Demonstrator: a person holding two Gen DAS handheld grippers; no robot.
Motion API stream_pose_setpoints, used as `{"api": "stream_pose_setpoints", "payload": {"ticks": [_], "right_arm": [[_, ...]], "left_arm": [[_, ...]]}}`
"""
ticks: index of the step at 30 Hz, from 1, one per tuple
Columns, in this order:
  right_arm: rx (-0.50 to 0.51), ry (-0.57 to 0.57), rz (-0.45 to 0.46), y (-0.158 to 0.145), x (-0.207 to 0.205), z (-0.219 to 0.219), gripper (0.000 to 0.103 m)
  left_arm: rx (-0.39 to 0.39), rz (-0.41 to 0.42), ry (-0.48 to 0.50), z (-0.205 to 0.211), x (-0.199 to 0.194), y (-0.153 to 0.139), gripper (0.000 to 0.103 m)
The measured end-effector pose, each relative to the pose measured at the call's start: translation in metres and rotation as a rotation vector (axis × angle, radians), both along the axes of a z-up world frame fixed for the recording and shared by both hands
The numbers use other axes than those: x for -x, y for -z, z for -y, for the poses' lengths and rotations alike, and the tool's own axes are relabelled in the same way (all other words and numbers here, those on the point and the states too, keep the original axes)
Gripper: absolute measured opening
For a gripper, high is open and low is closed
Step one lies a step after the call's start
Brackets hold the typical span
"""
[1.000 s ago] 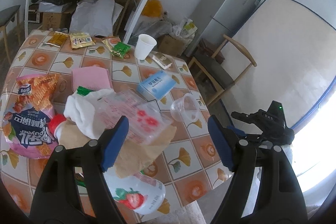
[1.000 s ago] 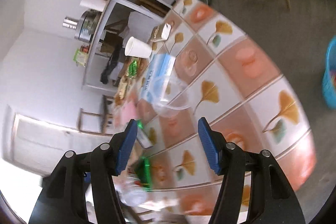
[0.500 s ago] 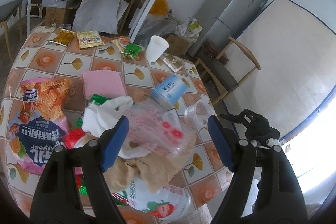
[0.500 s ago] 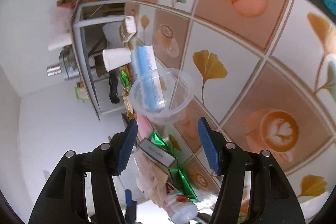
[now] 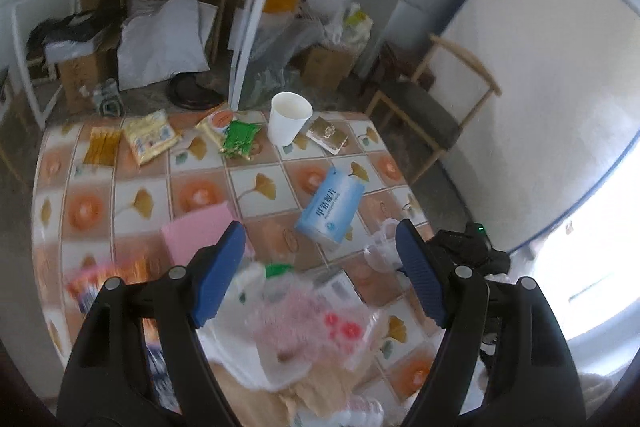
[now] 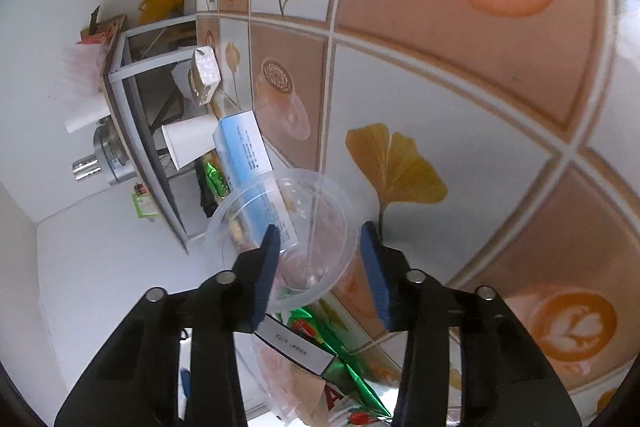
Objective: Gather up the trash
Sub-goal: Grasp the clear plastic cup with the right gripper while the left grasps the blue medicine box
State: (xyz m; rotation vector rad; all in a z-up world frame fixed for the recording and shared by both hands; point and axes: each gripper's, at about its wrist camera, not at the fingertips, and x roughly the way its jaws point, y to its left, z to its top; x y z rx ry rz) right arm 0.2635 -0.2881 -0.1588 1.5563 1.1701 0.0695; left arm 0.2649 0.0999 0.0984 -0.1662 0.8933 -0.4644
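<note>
A clear plastic cup [image 6: 312, 211] stands on the patterned table [image 6: 440, 87], near its edge. My right gripper [image 6: 318, 247] reaches around it and its jaws are closing. The cup's right side sits between the blue pads, which do not clearly press on it. In the left wrist view the same cup [image 5: 380, 247] shows beside the right fingertip. My left gripper [image 5: 320, 259] hangs open and empty above a blurred trash pile: a clear bag with red print [image 5: 320, 327], white tissue and brown paper.
A blue box [image 5: 330, 211] lies just beyond the clear cup, a white paper cup [image 5: 289, 119] further back. Snack packets, a green wrapper [image 5: 238, 139] and a pink pad [image 5: 196, 235] litter the table [image 5: 132, 199]. A wooden chair [image 5: 432, 107] stands right of it.
My right gripper rolled and sank onto the clear cup, and its jaws narrowed around it. The left gripper pulled back and up, so the trash pile slid lower in its view.
</note>
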Motion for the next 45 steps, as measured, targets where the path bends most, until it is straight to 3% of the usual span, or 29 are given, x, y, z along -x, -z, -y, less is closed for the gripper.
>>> {"api": "stream_pose_setpoints", "payload": {"ticks": [3, 6, 11, 14, 18, 21, 26, 29, 36, 38, 40, 45], "right_arm": [[0.000, -0.013, 0.021, 0.001, -0.005, -0.001, 0.024], [0.043, -0.051, 0.071, -0.005, -0.008, -0.001, 0.009], [0.207, -0.131, 0.188, -0.029, -0.010, -0.003, 0.007], [0.381, -0.183, 0.261, -0.052, -0.008, -0.004, 0.007], [0.613, -0.237, 0.322, -0.077, 0.002, -0.005, 0.007], [0.710, -0.255, 0.339, -0.086, 0.007, -0.001, 0.007], [0.745, -0.263, 0.328, -0.081, 0.017, 0.011, 0.007], [0.740, -0.264, 0.321, -0.076, 0.019, 0.013, 0.007], [0.734, -0.256, 0.324, -0.075, 0.020, 0.013, 0.007], [0.734, -0.255, 0.324, -0.076, 0.020, 0.012, 0.007], [0.734, -0.255, 0.324, -0.076, 0.020, 0.013, 0.007], [0.739, -0.249, 0.330, -0.079, 0.023, 0.013, 0.007]], "left_arm": [[-0.094, 0.002, 0.044, 0.028, -0.026, 0.005, 0.073], [-0.123, -0.046, 0.120, 0.054, -0.053, 0.021, 0.073], [-0.170, -0.148, 0.242, 0.096, -0.100, 0.058, 0.074], [-0.227, -0.215, 0.297, 0.122, -0.124, 0.090, 0.080], [-0.310, -0.254, 0.336, 0.149, -0.138, 0.125, 0.083], [-0.383, -0.267, 0.365, 0.168, -0.143, 0.149, 0.084], [-0.550, -0.224, 0.431, 0.190, -0.137, 0.172, 0.086], [-0.594, -0.229, 0.428, 0.195, -0.136, 0.181, 0.086], [-0.580, -0.339, 0.425, 0.196, -0.149, 0.200, 0.086], [-0.565, -0.357, 0.419, 0.194, -0.154, 0.201, 0.081], [-0.548, -0.381, 0.413, 0.190, -0.158, 0.201, 0.070], [-0.522, -0.370, 0.375, 0.177, -0.169, 0.190, 0.069]]}}
